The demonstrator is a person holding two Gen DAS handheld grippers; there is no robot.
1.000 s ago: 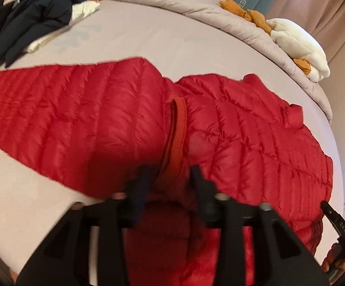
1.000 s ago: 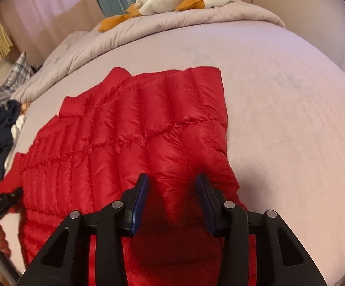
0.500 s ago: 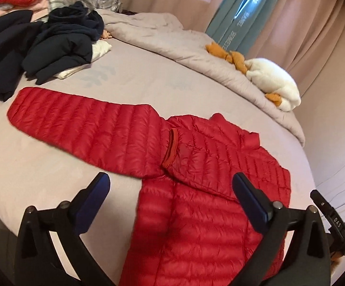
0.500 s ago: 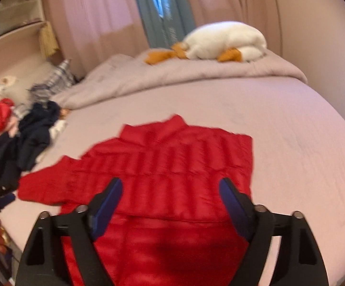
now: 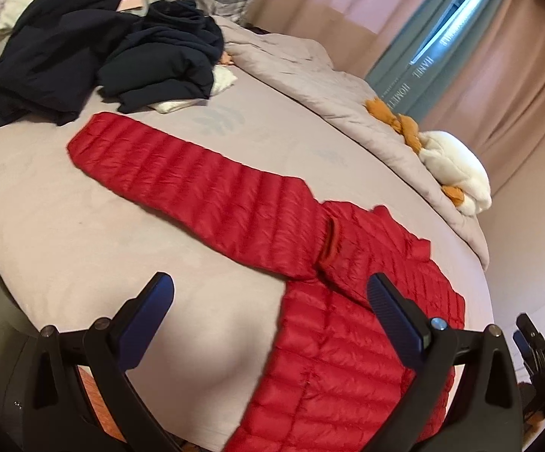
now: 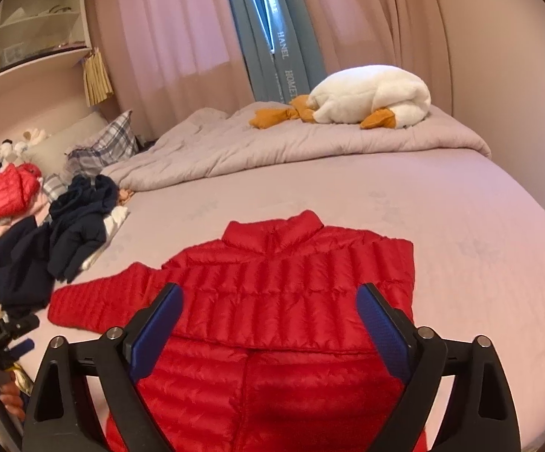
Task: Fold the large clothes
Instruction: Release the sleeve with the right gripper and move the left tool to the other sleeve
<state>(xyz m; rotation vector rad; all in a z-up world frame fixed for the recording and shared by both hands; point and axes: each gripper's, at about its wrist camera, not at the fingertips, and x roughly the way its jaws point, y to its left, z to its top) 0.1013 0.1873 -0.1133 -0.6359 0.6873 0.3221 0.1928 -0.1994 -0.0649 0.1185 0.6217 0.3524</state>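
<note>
A red quilted puffer jacket (image 5: 348,324) lies flat on the bed, collar toward the far side. In the right wrist view the jacket (image 6: 295,293) has its right sleeve folded across the chest. Its left sleeve (image 5: 197,184) stretches out toward the dark clothes pile, and it also shows in the right wrist view (image 6: 99,297). My left gripper (image 5: 268,301) is open and empty, held above the jacket's left side. My right gripper (image 6: 268,312) is open and empty, above the jacket's lower half.
A pile of dark navy clothes (image 5: 95,52) lies at the bed's far left, with another red jacket (image 6: 5,192) behind it. A rumpled grey duvet (image 6: 310,143) and a white plush goose (image 6: 370,94) lie along the far edge. The grey bed sheet (image 5: 65,226) surrounds the jacket.
Both grippers let go of the jacket, opened wide and pulled back and up from it. The right sleeve now lies folded across the chest.
</note>
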